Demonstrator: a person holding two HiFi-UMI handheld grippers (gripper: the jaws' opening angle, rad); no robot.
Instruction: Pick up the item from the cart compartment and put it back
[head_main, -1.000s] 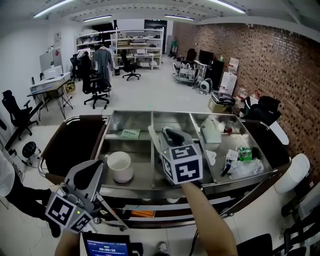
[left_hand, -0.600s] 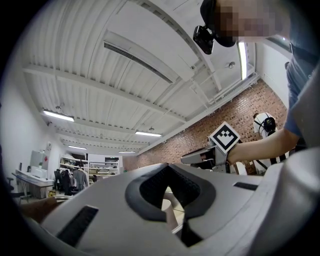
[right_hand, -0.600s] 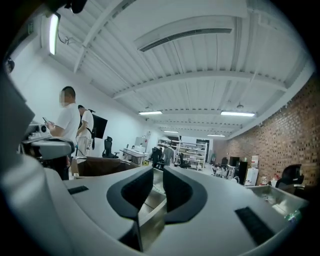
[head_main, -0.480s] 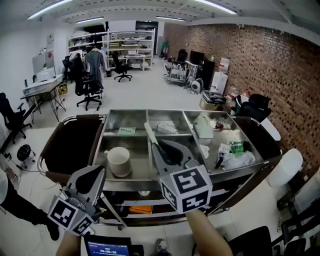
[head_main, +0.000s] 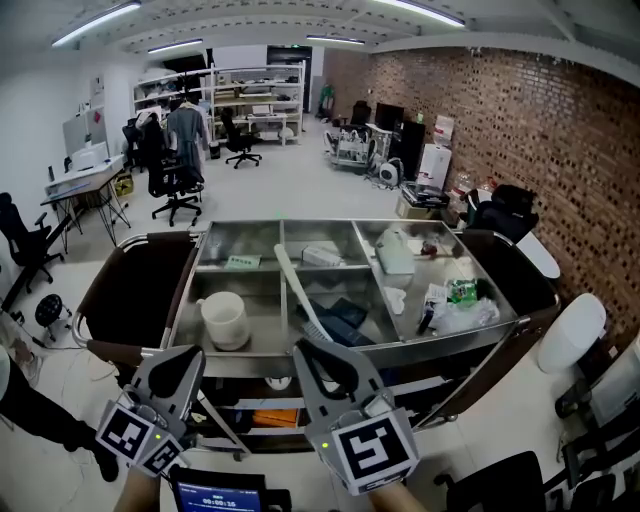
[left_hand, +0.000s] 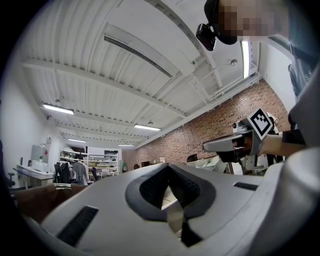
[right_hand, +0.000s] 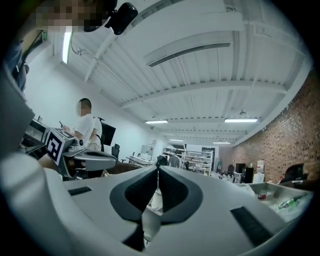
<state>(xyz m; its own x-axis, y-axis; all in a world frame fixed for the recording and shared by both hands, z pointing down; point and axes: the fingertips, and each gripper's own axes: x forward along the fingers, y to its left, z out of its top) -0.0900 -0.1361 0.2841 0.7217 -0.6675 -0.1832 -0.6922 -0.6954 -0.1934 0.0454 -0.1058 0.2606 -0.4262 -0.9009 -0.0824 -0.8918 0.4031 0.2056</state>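
- The brush lies in the middle compartment of the cart, untouched by either gripper.
- The right gripper, at the cart's front rim, has just been closing its jaws with nothing between them.
- The left gripper is also closed and empty.
- The put-back looks finished. A new pick would need opened jaws and a reach over the rim.

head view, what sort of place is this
Most likely a lab or workshop with office space: a long brick wall, rolling office chairs on an open floor, storage shelving at the back, and a steel cart with compartments in front.
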